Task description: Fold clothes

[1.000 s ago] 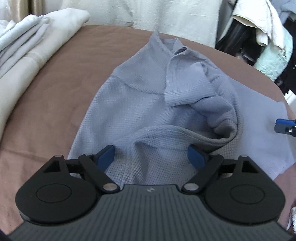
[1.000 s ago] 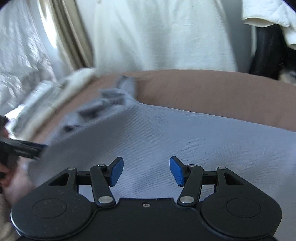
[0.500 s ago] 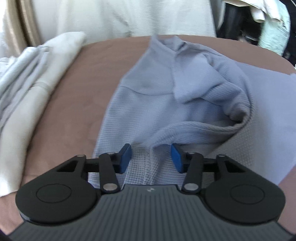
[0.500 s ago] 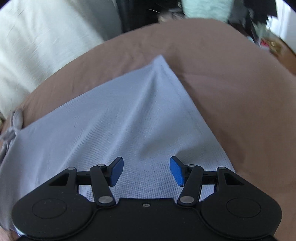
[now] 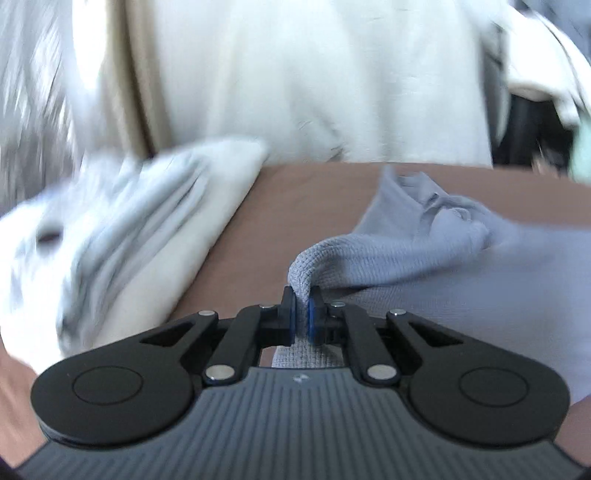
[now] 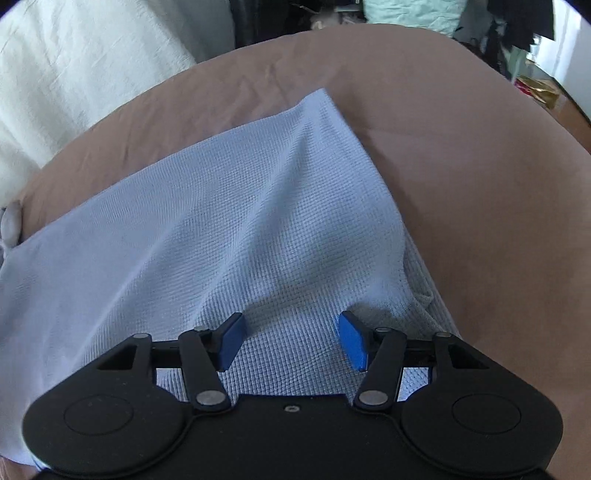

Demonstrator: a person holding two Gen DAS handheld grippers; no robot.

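A blue-grey waffle-knit shirt (image 5: 424, 254) lies on the brown bed cover (image 5: 303, 199), its collar bunched at the far end. In the left wrist view my left gripper (image 5: 302, 314) is shut on a pinched ridge of the shirt's near edge, and the cloth rises out of the blue pads. In the right wrist view the shirt (image 6: 221, 229) spreads flat with a soft crease, its hem corner pointing away. My right gripper (image 6: 291, 339) stands open just above the fabric, with cloth showing between its blue pads (image 6: 352, 339) but nothing clamped.
A pile of folded white and pale grey laundry (image 5: 122, 229) lies left of the shirt. White bedding (image 5: 295, 81) rises behind the bed. Dark and mint clothes (image 6: 406, 14) hang at the far right. Bare brown cover (image 6: 480, 184) extends right of the hem.
My left gripper went from wide open to shut on the shirt's near edge while dropping lower. My right gripper swung toward the hem corner, sank closer to the fabric and stayed open.
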